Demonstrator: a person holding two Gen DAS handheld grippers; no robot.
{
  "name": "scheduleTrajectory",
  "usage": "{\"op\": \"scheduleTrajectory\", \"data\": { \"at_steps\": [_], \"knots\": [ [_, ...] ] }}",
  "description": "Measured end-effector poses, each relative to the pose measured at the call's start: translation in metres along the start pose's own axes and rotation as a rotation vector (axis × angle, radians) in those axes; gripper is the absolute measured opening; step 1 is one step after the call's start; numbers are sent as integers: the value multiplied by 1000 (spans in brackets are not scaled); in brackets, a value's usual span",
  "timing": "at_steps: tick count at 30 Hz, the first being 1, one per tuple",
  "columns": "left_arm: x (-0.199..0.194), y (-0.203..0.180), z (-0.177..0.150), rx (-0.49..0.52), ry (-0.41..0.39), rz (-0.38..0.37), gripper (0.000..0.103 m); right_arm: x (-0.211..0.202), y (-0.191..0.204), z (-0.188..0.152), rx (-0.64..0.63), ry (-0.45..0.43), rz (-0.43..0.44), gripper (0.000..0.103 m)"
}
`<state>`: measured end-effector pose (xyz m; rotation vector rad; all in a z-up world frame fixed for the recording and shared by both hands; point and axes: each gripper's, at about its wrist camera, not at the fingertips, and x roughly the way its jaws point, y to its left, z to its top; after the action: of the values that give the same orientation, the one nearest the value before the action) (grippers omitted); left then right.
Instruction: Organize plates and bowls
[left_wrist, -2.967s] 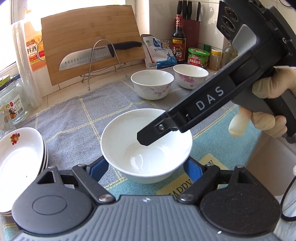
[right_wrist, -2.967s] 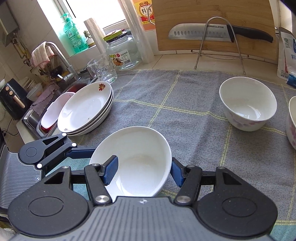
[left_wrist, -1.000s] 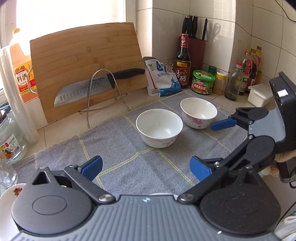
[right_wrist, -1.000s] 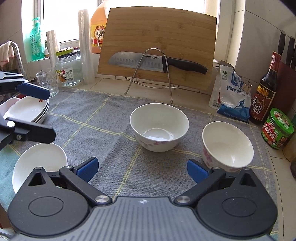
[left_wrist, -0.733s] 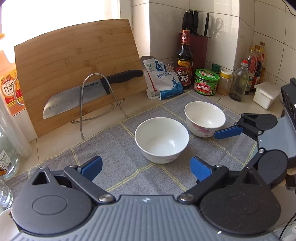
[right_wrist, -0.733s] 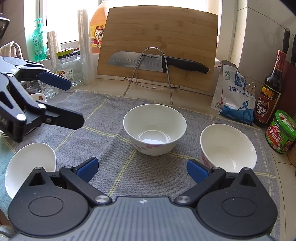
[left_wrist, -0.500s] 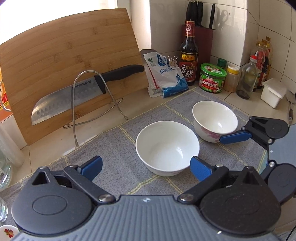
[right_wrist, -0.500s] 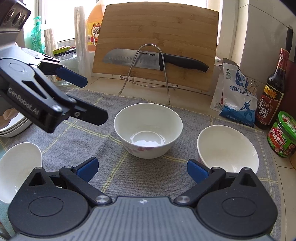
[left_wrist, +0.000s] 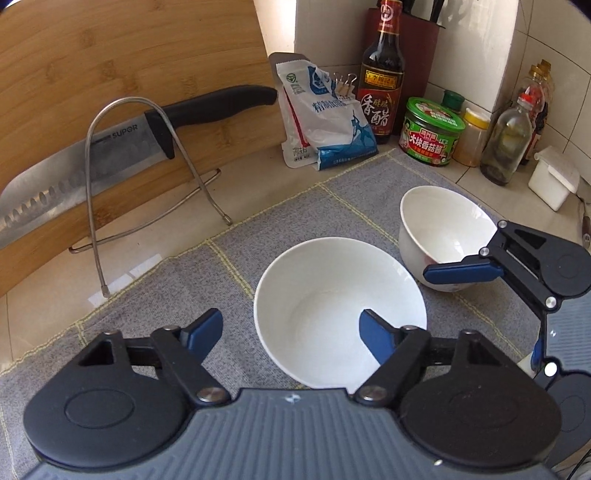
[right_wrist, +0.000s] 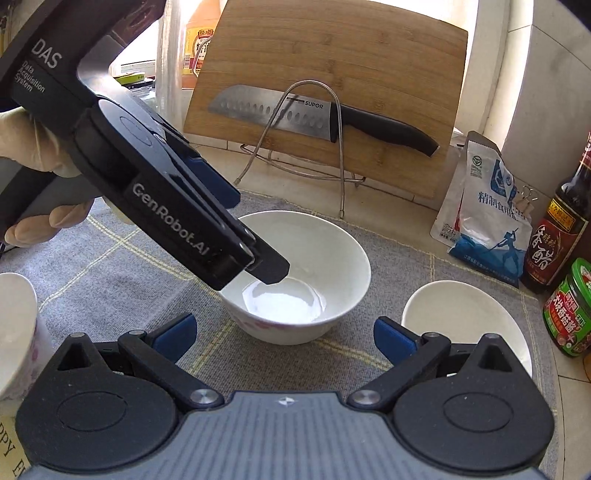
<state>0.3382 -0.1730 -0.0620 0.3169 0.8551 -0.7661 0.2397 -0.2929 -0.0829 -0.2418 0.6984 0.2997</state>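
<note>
A white bowl (left_wrist: 340, 314) is straddled at its near rim by the left gripper (left_wrist: 291, 328), jaws apart, at six o'clock. The right gripper (right_wrist: 284, 332) is held spread, empty. The rim could be chipped if clamped off-centre.

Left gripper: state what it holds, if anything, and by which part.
Nothing is held. The left gripper is open, one finger inside the middle bowl and the other outside its rim, not yet closed on it.
</note>
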Motion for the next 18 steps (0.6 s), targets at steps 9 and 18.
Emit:
{"op": "scheduleTrajectory", "data": {
  "at_steps": [9,18],
  "knots": [
    [13,6,9,-7,20,-48,67,10,-5,6,-26,0,18,94],
    [17,8,12,1,36,-84,62,13,-8,5,-15,5,48,87]
  ]
}}
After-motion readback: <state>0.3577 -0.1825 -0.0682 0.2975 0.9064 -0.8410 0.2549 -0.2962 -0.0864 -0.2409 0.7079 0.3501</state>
